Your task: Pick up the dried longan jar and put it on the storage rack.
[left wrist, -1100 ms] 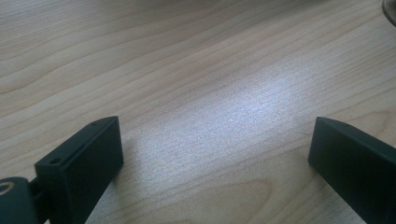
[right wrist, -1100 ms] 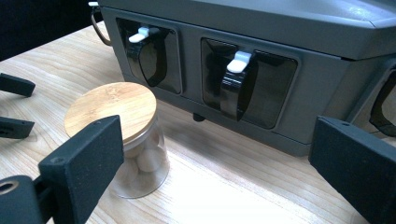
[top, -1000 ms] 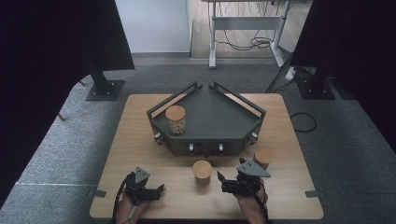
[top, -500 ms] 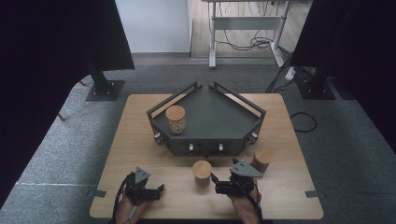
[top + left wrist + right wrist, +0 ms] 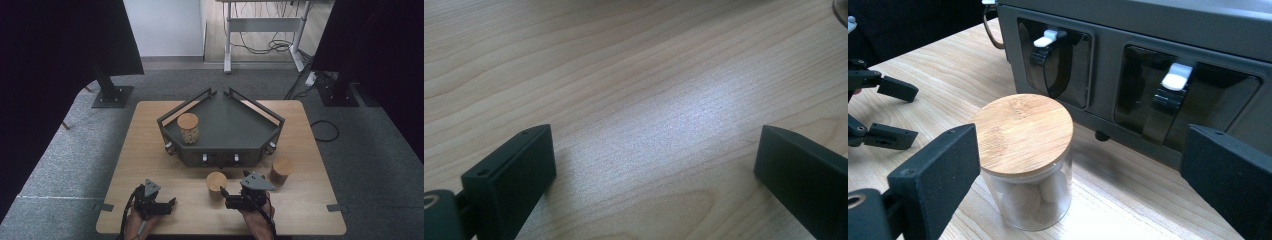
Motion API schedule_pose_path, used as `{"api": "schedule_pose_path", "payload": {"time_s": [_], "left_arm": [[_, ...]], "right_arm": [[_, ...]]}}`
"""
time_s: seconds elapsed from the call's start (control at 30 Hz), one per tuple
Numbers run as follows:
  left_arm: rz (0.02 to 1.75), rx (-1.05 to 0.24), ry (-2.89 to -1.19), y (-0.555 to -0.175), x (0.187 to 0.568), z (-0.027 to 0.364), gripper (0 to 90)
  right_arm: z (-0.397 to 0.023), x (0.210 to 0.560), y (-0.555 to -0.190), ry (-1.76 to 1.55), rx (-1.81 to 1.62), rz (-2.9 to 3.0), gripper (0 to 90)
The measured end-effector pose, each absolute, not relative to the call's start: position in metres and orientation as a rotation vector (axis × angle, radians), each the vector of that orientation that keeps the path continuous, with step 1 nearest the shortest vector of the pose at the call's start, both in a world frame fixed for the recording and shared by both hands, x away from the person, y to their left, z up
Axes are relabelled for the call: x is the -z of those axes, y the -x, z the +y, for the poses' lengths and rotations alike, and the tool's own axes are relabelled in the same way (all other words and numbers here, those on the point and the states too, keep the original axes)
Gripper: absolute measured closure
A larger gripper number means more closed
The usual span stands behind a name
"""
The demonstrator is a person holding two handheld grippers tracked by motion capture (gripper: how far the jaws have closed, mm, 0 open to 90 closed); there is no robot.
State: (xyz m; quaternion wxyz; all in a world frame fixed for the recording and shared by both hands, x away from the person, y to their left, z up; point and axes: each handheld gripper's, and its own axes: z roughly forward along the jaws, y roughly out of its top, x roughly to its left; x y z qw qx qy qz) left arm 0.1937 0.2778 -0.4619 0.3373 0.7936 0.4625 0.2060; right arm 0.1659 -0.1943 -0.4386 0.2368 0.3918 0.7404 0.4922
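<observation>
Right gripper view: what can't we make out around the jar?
- Jar contents: pale round pieces behind the glass, too blurred to identify.
- Tray top: cut off by the upper edge.
- Right gripper jaw tips: cut off by the lower edge.
- Jar on tray, high view: contents too small.

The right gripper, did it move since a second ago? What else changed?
Yes. The right gripper slid left across the wooden table toward the glass jar with the round bamboo lid in front of the dark grey tray. Its jaws stand open and the jar sits ahead of them, not yet gripped. The left gripper stayed put, open over bare wood. All three jars and the tray stayed where they were.
</observation>
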Motion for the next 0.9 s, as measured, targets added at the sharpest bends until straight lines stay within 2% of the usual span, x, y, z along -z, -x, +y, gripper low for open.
{"api": "schedule_pose_path", "payload": {"time_s": [0.9], "left_arm": [[1.202, -0.535, -2.069, -0.192, 0.462, 0.279, 2.7]], "right_arm": [[-0.173, 0.447, -0.174, -1.01, -1.348, 2.071, 2.3]]}}
